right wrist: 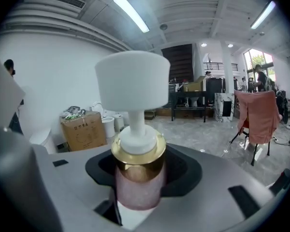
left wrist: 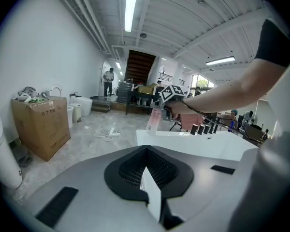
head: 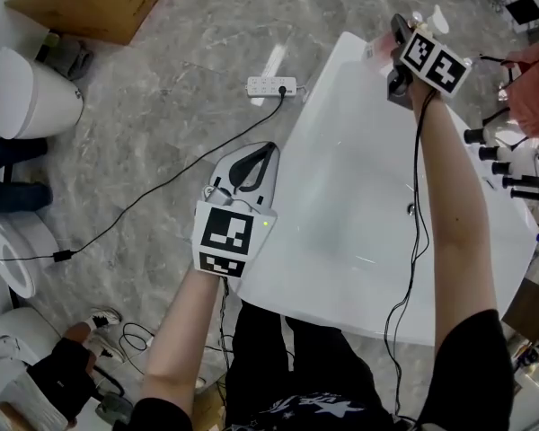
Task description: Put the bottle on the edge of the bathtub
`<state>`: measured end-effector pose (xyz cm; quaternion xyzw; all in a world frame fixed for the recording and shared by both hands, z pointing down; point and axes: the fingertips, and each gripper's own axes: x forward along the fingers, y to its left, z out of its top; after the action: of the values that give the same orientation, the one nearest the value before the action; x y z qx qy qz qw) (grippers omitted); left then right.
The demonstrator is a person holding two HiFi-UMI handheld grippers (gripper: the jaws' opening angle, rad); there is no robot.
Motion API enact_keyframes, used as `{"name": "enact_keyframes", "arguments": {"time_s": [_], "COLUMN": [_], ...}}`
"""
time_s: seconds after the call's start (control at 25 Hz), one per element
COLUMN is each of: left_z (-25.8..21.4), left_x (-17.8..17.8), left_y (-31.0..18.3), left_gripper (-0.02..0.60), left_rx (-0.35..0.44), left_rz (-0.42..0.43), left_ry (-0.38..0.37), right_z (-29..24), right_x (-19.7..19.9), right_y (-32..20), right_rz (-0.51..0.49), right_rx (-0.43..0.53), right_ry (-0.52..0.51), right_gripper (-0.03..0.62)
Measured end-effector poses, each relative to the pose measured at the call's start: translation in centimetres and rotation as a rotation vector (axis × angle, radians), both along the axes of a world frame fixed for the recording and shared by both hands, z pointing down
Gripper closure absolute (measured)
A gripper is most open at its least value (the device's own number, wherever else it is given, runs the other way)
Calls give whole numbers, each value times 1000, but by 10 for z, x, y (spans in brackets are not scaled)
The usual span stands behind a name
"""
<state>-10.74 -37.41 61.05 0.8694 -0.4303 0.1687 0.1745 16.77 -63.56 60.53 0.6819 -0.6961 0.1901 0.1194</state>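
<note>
At the upper right of the head view, over the far corner of the white bathtub (head: 298,133): the right gripper (head: 393,52), jaws wide apart and clamped on the bottle (right wrist: 137,185). Holds it upright. In the middle of the right gripper view, between the pads: frosted pink body, gold collar, white pump head on top.

Right of centre in the left gripper view, the same bottle shows at the tub's corner, its base about level with the top of the rim. Cannot tell whether base and rim touch.

Left of centre in the head view, just beside the tub's left edge and above the grey marbled floor (head: 162,106): the left gripper (head: 268,151), jaws together, nothing between them. Points toward the upper right of the frame and sits well apart from the bottle.

Above it on the floor, near the tub's far corner: a white power strip (head: 271,86), with a black cable (head: 162,187) trailing to the lower left. At the top left, a cardboard box (head: 99,3). Along the left edge, white toilets (head: 27,92). At the right edge, beside the tub's right rim, a row of black cylinders (head: 501,160). At the right of the right gripper view, a pink cloth (right wrist: 256,115) draped over a stand.
</note>
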Motion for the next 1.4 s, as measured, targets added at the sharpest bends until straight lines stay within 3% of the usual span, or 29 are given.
{"name": "enact_keyframes", "arguments": {"time_s": [0.36, 0.76, 1.08, 1.4], "left_z": [15, 18, 12, 15], "left_x": [-2, 1, -1, 4], "left_y": [7, 9, 7, 10], "left_gripper": [566, 566, 566, 566], "left_rx": [-9, -14, -2, -17], "left_rz": [3, -4, -1, 14], "left_ry": [-21, 3, 4, 6], "right_z": [13, 5, -3, -3], "right_x": [-20, -6, -10, -29], "right_y": [-13, -21, -28, -30], "right_rz": [-32, 72, 84, -55], "right_rx": [2, 48, 73, 85], "right_ry": [58, 27, 33, 134], "right_gripper": [387, 391, 393, 395]}}
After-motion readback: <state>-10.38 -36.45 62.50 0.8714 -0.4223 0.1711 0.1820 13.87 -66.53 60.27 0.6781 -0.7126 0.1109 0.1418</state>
